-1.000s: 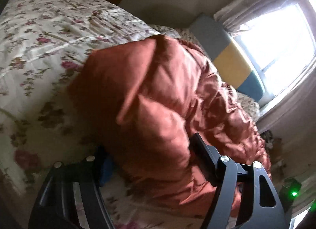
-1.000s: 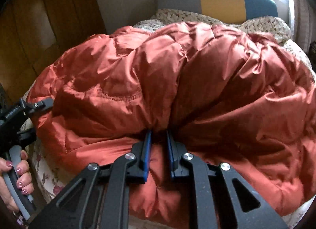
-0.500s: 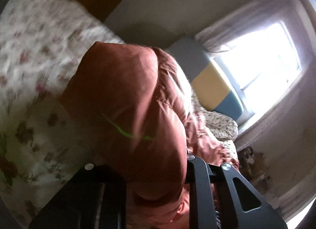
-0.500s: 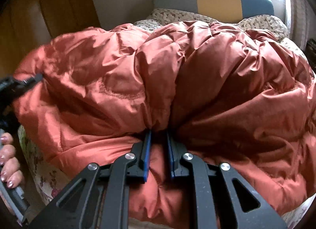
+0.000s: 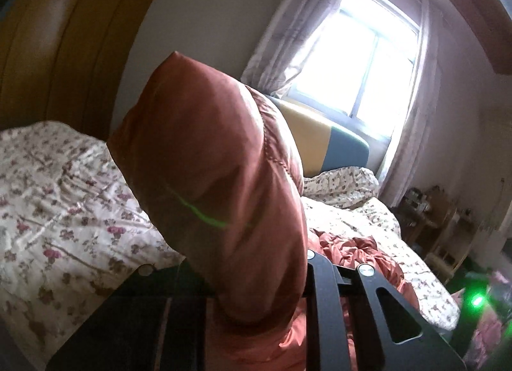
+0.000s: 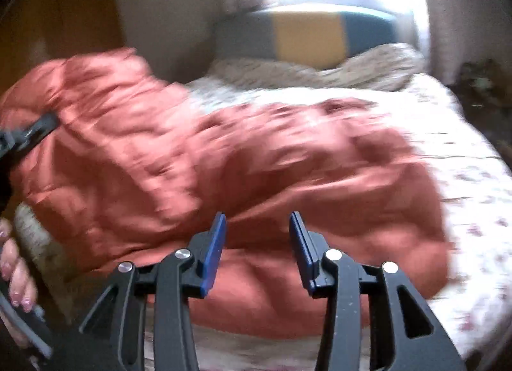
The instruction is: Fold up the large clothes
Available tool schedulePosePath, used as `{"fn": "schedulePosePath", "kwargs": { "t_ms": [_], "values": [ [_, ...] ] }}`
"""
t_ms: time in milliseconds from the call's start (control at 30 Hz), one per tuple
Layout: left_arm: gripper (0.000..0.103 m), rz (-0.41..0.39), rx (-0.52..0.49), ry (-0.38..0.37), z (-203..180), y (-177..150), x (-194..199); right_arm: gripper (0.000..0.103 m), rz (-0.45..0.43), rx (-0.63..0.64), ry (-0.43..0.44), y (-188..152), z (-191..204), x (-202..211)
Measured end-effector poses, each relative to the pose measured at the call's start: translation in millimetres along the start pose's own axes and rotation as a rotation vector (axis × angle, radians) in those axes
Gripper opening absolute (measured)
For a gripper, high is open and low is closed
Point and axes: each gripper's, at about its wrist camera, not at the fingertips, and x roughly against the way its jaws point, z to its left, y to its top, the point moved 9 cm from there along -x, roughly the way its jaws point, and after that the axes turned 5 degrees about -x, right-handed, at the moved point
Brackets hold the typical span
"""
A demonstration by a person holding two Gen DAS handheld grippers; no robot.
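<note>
A rust-orange puffer jacket lies crumpled on the floral bed. In the left wrist view one end of the jacket stands up in a tall puffed fold, raised above the bed. My left gripper is shut on it, and the fabric hides the fingertips. The right wrist view shows that gripper at the far left, clamped on the jacket's edge. My right gripper is opening: its blue pads stand apart with nothing pressed between them, and the jacket lies just beyond.
A blue and yellow headboard and a bright curtained window are at the bed's far end. A wooden wardrobe stands to the left. Cluttered small furniture sits right of the bed. A hand holds the left gripper's handle.
My left gripper closed on the jacket's end and lifted it off the bed. My right gripper let go of the jacket's fold, opened and drew back.
</note>
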Motion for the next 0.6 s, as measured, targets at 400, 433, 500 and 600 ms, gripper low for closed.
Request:
{"fn": "schedulePosePath", "kwargs": {
  "t_ms": [400,433,500,600],
  "values": [
    [0.018,-0.028,-0.208,-0.113,-89.6,-3.0,-5.0,0.042,0.014,-0.137,-0.090,-8.7,-82.4,1.0],
    [0.018,-0.026,-0.225,-0.122,-98.0,-4.5,-6.5,0.042,0.002,-0.153,-0.093,-7.3,-87.2,6.7],
    [0.018,-0.024,-0.250,-0.141,-112.9,-7.7,-9.0,0.042,-0.023,-0.189,-0.098,-4.3,-100.2,19.7],
    [0.018,-0.012,-0.298,-0.172,-139.7,-15.5,-14.9,0.049,-0.040,-0.265,-0.072,-2.1,-122.9,34.3]
  ]
}}
